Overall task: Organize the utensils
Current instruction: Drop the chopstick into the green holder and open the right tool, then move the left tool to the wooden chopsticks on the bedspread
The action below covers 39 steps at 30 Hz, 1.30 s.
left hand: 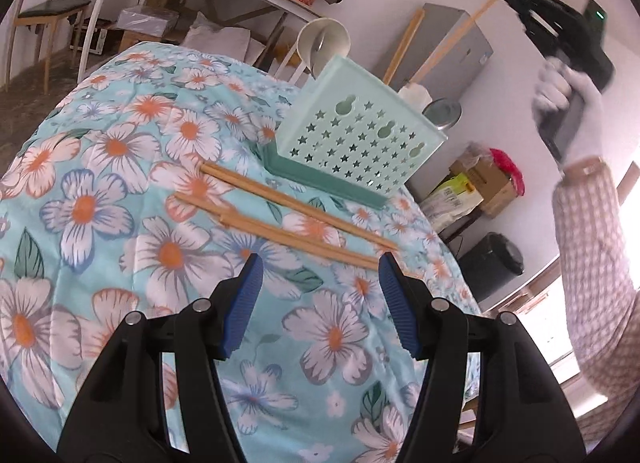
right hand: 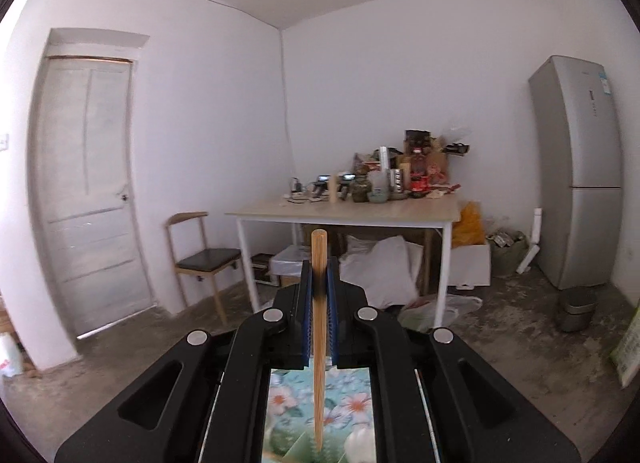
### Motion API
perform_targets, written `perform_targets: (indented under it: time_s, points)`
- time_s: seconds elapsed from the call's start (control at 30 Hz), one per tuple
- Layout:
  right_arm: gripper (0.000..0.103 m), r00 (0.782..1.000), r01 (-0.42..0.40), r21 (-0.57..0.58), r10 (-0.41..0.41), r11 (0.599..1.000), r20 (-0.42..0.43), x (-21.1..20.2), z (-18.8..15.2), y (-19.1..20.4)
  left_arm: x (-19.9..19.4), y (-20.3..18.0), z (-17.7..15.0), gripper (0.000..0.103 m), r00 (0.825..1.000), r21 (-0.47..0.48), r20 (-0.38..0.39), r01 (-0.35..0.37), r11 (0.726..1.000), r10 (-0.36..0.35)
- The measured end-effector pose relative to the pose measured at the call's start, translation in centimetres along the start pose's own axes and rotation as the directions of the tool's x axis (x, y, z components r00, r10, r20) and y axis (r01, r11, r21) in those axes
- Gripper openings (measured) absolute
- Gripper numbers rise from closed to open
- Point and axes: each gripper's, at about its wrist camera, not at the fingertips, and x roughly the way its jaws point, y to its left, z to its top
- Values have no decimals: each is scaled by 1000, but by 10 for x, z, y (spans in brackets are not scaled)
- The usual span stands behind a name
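My right tongs (right hand: 319, 283) are pinching one wooden chopstick (right hand: 319, 343) upright, raised above the floral tabletop (left hand: 120, 183). My left tongs (left hand: 318, 263) are hovering spread, chopsticks (left hand: 288, 219) lying just ahead, the green utensil basket (left hand: 360, 135) beyond them.

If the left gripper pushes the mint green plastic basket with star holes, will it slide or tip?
The mint green star-perforated plastic basket probably slides: thin, perforated walls suggest lightness. It may snag, since the floral tablecloth looks soft and wrinkled. Pushed high, it might tip.
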Motion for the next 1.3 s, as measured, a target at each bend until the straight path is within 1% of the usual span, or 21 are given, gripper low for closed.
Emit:
perform_targets:
  time_s: [0.1, 0.17, 0.3, 0.37, 0.4, 0.43, 0.47, 0.5, 0.63, 0.77, 0.87, 0.97, 1.0, 1.07, 1.13, 1.17, 1.2, 1.3]
  points:
    - [7, 999, 28, 1, -28, 1000, -24, 19, -16, -3, 2, -4, -3, 57, 1000, 18, 0, -23, 1000, 23]
    - [7, 998, 43, -1, -43, 999, -54, 32, -32, -5, 2, -5, -4, 57, 999, 32, 3, -40, 999, 40]
    - [7, 986, 42, 0, -42, 999, -159, 52, -63, -9, 1, -6, -4, 59, 998, 41, 9, -60, 997, 60]
    - [9, 982, 39, 1, -38, 999, -188, 53, -73, -12, 1, -5, -4, 59, 998, 37, 10, -64, 997, 64]
    - [14, 981, 41, 2, -40, 999, -190, 50, -75, -14, 1, -5, -4, 59, 998, 36, 10, -65, 997, 65]
    - [21, 982, 41, 9, -39, 999, -186, 47, -75, -17, 2, -6, -4, 59, 998, 36, 10, -68, 997, 68]
    - [36, 984, 42, 22, -38, 999, -177, 42, -73, -20, 2, -6, -4, 59, 997, 37, 10, -71, 997, 70]
    - [41, 986, 41, 34, -35, 999, -164, 36, -71, -24, 2, -7, -4, 59, 997, 37, 9, -72, 997, 72]
    - [43, 993, 39, 80, -30, 996, -112, 2, -63, -37, 3, -10, -4, 62, 997, 41, 11, -78, 996, 78]
    - [45, 997, 7, 126, 2, 992, -76, -40, -65, -47, 3, -15, -4, 62, 996, 50, 15, -91, 995, 90]
    - [48, 997, -12, 142, 24, 990, -80, -69, -80, -49, 4, -17, -4, 62, 994, 55, 17, -106, 993, 106]
    - [51, 991, -41, 185, 63, 982, -119, -87, -106, -51, 4, -19, -3, 62, 993, 53, 21, -119, 991, 118]
    - [52, 983, -62, 223, 98, 973, -153, -90, -123, -52, 4, -19, -2, 62, 992, 51, 23, -123, 991, 122]
    - [52, 968, -71, 264, 130, 962, -215, -91, -149, -53, 5, -20, -1, 62, 991, 52, 26, -133, 990, 131]
    - [52, 940, -43, 312, 144, 949, -309, -87, -188, -53, 6, -20, 1, 62, 989, 51, 30, -146, 988, 145]
    - [52, 931, -31, 328, 146, 944, -334, -87, -198, -53, 7, -21, 2, 62, 988, 58, 31, -152, 987, 150]
    - [52, 916, -6, 362, 150, 932, -372, -85, -217, -55, 8, -22, 3, 62, 987, 69, 30, -161, 985, 159]
    - [52, 888, 45, 426, 159, 904, -432, -84, -250, -63, 13, -27, 5, 62, 980, 118, 22, -197, 973, 196]
